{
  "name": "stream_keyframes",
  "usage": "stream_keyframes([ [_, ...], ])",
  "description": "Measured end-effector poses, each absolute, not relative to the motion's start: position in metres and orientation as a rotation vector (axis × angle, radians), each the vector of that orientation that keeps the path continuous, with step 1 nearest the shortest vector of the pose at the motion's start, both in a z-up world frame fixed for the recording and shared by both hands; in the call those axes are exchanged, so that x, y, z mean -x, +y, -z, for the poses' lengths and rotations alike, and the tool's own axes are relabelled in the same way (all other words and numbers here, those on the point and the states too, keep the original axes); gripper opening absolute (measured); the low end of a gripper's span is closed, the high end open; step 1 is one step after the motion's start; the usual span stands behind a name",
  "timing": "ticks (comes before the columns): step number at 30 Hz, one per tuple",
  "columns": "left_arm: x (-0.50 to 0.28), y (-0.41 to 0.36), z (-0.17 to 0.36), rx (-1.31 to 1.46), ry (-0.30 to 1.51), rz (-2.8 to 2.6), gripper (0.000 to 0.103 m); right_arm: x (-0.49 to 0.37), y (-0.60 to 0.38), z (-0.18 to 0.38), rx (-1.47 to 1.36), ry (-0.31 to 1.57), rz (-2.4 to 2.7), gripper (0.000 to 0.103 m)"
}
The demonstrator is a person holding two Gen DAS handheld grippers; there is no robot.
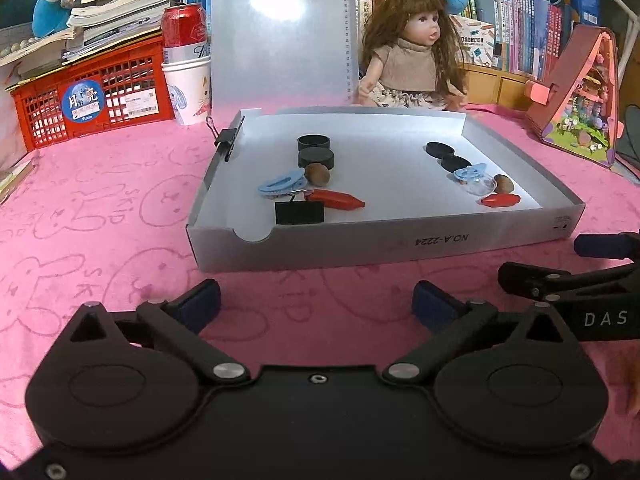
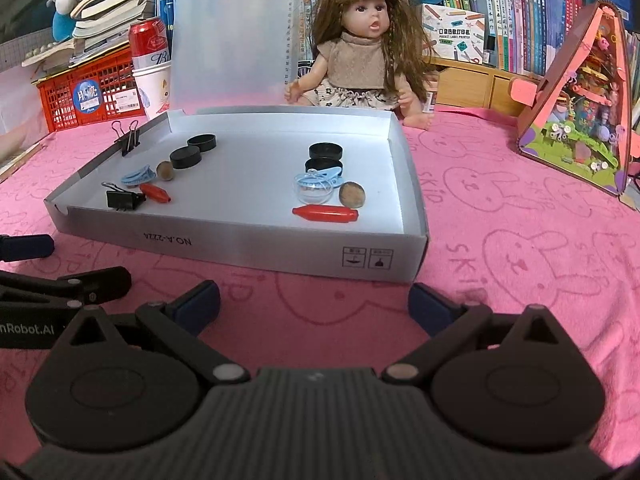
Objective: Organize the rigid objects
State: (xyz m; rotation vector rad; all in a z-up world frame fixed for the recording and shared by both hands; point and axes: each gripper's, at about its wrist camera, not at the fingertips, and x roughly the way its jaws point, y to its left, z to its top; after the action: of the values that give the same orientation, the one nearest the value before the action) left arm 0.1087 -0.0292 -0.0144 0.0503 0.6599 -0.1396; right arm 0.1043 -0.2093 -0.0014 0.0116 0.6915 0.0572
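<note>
Both the left gripper and right gripper hover released, empty, before the grey tray on the pink counter. Inside lie light, stiff pieces; the red float looks slippery, best pinched mid-body

tray on cloth | doll behind | crate left
</note>
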Motion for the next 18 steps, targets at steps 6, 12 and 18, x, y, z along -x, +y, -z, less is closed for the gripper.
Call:
stream_keyframes([
  [6,-0.1089,-0.0293,0.0145,-0.051,0.66,0.139,0.103,-0.1044,-0.209,0.0015,-0.012,0.691,-0.058,0.103],
  [12,-0.1087,-0.0293,0.0146,-0.051,0.66,0.139,0.103,-0.1044,-0.209,0.0014,-0.012,0.691,-0.057,0.103],
  [18,-0.1088,-0.0293,0.0147,-0.051,0.66,0.139,0.103,-0.1044,-0.2092,0.0014,-0.013,0.691,-0.057,0.103],
])
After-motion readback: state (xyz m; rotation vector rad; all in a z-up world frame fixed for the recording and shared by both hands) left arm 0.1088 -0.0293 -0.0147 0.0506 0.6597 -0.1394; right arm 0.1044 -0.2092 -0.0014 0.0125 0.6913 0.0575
